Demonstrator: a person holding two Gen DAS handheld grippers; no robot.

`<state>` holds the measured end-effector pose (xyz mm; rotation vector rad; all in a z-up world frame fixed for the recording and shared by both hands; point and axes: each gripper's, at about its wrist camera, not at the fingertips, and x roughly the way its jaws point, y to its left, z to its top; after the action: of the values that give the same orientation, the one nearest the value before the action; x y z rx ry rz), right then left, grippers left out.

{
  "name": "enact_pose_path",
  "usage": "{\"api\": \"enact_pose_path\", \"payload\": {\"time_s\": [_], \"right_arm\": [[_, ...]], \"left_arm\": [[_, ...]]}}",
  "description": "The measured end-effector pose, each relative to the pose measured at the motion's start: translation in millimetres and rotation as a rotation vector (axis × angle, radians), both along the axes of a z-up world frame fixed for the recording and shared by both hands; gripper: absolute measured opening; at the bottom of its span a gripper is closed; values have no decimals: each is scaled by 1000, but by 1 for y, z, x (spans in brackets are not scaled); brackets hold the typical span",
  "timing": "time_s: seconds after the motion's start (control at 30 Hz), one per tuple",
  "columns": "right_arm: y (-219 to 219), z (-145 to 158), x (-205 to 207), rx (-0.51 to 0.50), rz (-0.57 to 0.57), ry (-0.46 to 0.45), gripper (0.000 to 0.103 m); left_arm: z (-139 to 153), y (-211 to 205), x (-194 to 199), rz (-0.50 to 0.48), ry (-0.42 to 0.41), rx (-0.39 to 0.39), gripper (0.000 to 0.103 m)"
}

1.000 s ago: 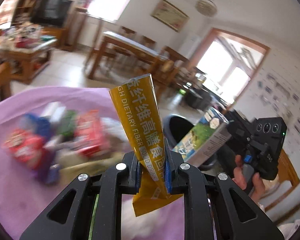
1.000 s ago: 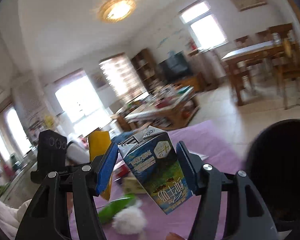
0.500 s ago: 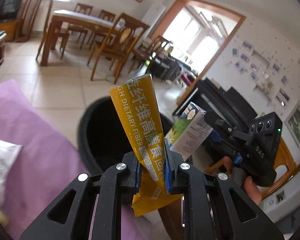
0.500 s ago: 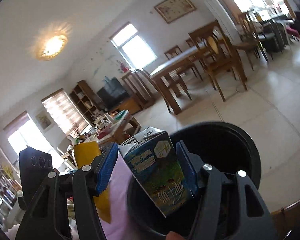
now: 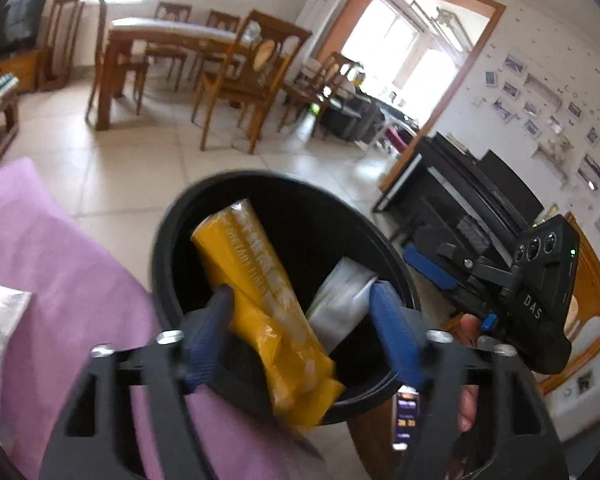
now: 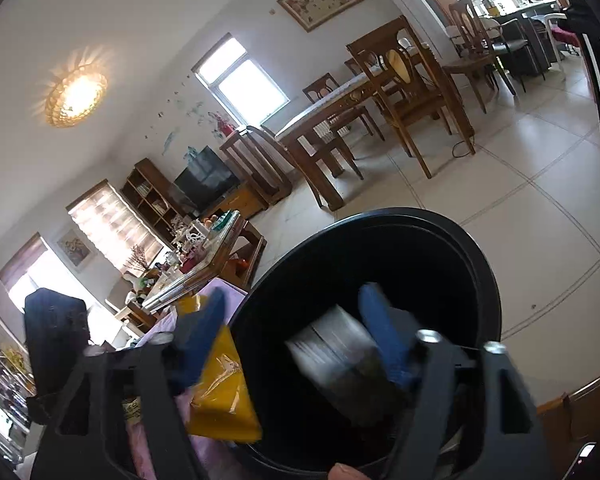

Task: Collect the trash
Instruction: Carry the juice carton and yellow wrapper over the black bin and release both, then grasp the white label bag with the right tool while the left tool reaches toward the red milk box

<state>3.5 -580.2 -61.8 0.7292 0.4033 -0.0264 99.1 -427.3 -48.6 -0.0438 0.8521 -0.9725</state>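
Both grippers over the black bin, both spread wide! Left gripper has its blue pads apart, the yellow wrapper loose between them, tip at 11 o'clock inside the rim. Right gripper gapes too, and the blurred carton sits by its 3 o'clock pad, over the bin's mouth; contact unclear

A brown wooden dining table with wooden chairs stands on the pale tiled floor. A black upright piano is against the white wall.
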Motion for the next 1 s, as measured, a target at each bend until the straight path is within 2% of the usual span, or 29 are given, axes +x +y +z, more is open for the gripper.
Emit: {"api": "enact_pose_path", "payload": {"time_s": [0.07, 0.2, 0.3, 0.43, 0.57, 0.67, 0.77, 0.9, 1.0], "right_arm": [[0, 1, -1, 1, -7, 1, 85], [14, 5, 0, -10, 11, 15, 85], [34, 14, 7, -46, 46, 21, 91], [75, 27, 24, -86, 138, 26, 91], [139, 40, 55, -139, 272, 48, 91], [199, 48, 83, -182, 396, 59, 91], [253, 51, 109, -227, 494, 92, 91], [305, 44, 145, -275, 548, 183, 90], [309, 39, 157, -299, 496, 223, 90]], "left_arm": [[7, 9, -5, -1, -16, -1, 74], [23, 59, -18, 29, -29, 5, 79], [34, 108, -28, 67, -60, 4, 81], [43, 193, -35, 175, -94, 2, 82], [44, 299, -29, 380, -96, 18, 83], [38, 377, -19, 539, -47, 2, 83], [31, 426, -6, 634, 42, -1, 83], [12, 455, -1, 637, 161, -62, 83], [8, 460, -3, 634, 169, -71, 83]]}}
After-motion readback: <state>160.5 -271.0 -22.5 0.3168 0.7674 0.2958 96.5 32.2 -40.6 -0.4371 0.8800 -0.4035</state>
